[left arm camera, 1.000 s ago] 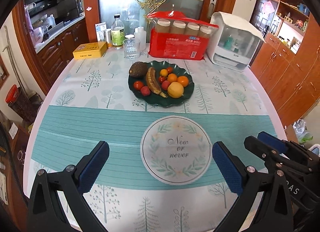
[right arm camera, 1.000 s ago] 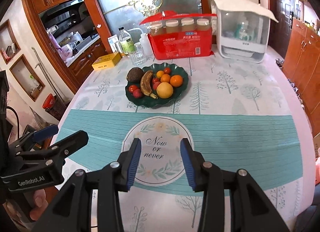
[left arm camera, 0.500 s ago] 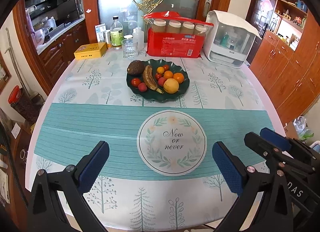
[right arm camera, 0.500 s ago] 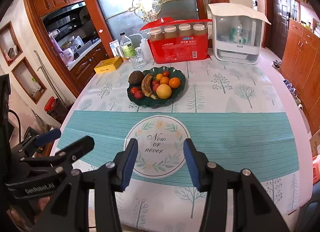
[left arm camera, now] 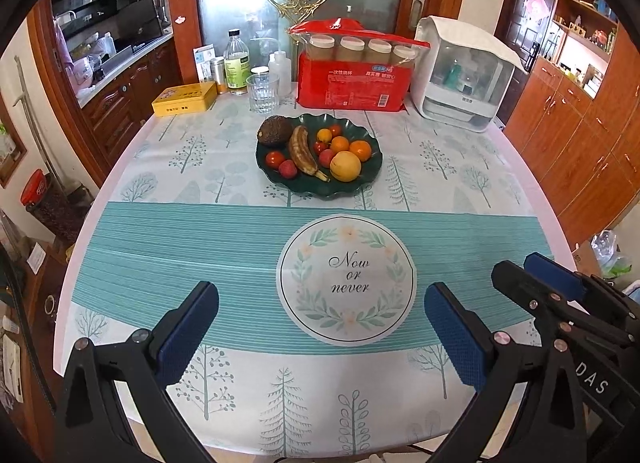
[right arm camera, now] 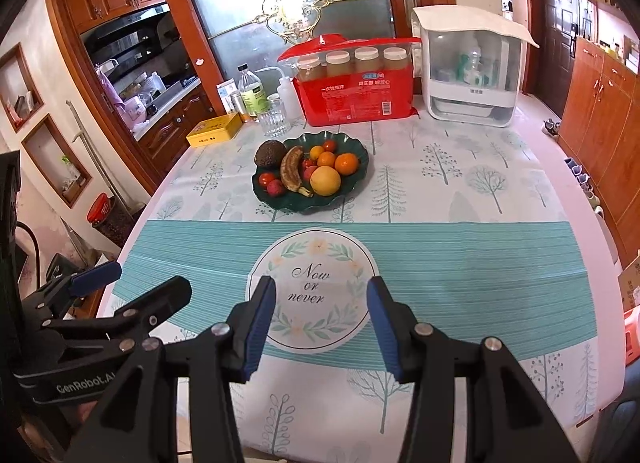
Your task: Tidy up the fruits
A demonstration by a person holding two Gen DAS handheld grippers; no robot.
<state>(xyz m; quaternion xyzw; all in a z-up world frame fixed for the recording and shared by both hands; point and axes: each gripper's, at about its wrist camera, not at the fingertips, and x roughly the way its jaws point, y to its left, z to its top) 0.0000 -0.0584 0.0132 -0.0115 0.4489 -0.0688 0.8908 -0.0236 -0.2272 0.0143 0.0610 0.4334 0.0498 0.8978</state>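
Tree-print cloth tabletop [left arm camera: 192, 151], dark green scalloped fruit plate [left arm camera: 276, 179] mid-table.
Left gripper [left arm camera: 320, 333] fingers wide apart, empty; right gripper [right arm camera: 320, 321] fingers apart, empty, just widened.

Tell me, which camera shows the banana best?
The left wrist view shows the banana a little better: it looks slightly bigger and lies full length on the green plate. The right wrist view shows the same banana whole too, only a bit smaller and more end-on.

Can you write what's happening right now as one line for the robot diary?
stage: before first pick | left gripper: open, empty | right gripper: open, empty | fruits: all on green plate | banana: on plate
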